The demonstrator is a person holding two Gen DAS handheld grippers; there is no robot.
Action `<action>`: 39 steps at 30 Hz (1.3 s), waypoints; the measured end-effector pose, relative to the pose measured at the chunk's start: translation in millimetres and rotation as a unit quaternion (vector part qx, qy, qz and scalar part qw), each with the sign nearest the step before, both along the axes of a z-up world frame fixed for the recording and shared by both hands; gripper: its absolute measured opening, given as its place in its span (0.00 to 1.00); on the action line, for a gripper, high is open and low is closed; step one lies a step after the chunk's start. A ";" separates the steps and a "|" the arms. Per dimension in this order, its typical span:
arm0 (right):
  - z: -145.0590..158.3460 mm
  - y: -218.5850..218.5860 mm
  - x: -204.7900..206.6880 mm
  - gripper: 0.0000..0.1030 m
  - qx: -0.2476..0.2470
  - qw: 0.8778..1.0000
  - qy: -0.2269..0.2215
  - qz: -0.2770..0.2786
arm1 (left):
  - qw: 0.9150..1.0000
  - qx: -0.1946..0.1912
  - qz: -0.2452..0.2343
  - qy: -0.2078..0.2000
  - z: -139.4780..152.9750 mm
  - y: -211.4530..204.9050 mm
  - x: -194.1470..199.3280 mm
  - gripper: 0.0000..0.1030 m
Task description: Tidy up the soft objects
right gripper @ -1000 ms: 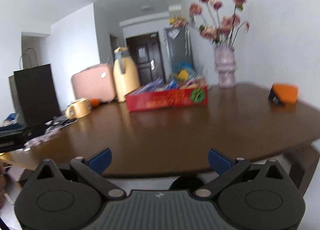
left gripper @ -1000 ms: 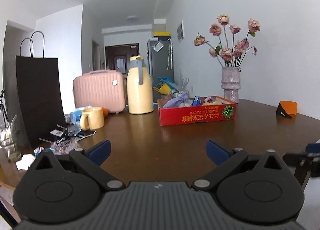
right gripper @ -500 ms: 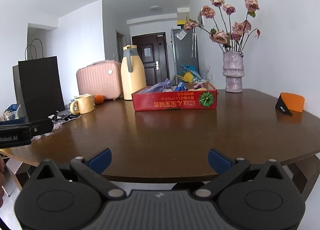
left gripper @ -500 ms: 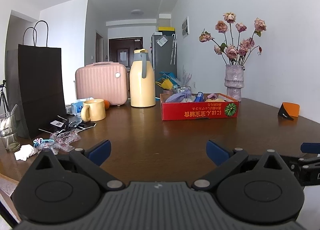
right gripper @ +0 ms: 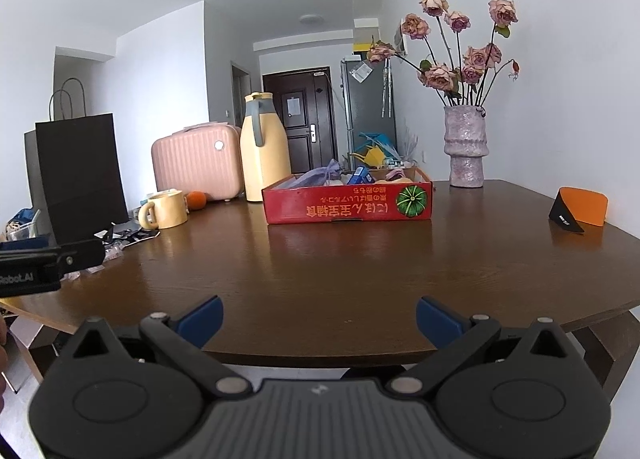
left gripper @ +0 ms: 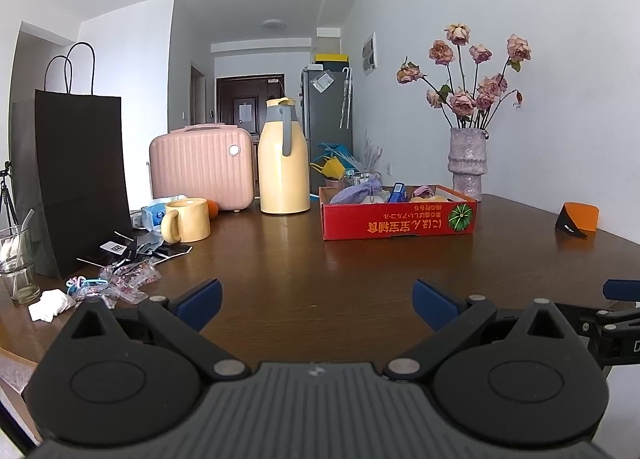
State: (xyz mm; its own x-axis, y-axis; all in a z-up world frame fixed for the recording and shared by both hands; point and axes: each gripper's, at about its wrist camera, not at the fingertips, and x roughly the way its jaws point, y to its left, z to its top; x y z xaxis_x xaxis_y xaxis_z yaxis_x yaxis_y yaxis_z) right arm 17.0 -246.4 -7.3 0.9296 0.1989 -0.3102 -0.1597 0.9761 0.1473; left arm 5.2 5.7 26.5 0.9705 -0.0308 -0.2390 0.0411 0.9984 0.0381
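Steadier and sharper than a second ago, both views levelled and pulled back slightly from the table (left gripper: pixel 320 267). Left gripper (left gripper: pixel 316 299) held low over the near table edge, jaws spread wide, nothing between blue pads. Right gripper (right gripper: pixel 318 317) same: wide apart, empty, hanging just off the near edge. Soft things piled in red cardboard box (right gripper: pixel 348 205) mid-table: purple cloth bag (right gripper: pixel 320 175), pink bundle, blue packet beside them; exact contents hard to tell. More loose bits at left near black paper bag (left gripper: pixel 76 179): crumpled white tissue (left gripper: pixel 50 303), small wrappers (left gripper: pixel 128 279). Fits either an approach before picking or a retreat after placing; cannot settle which. Any next reach needs a long forward travel and a gentle pinch on limp fabric.
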 end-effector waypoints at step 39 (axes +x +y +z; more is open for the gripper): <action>-1.2 -2.5 1.5 1.00 -0.001 1.000 0.000 -0.004 | 1.000 0.002 -0.003 0.001 -1.6 -1.6 0.3 1.00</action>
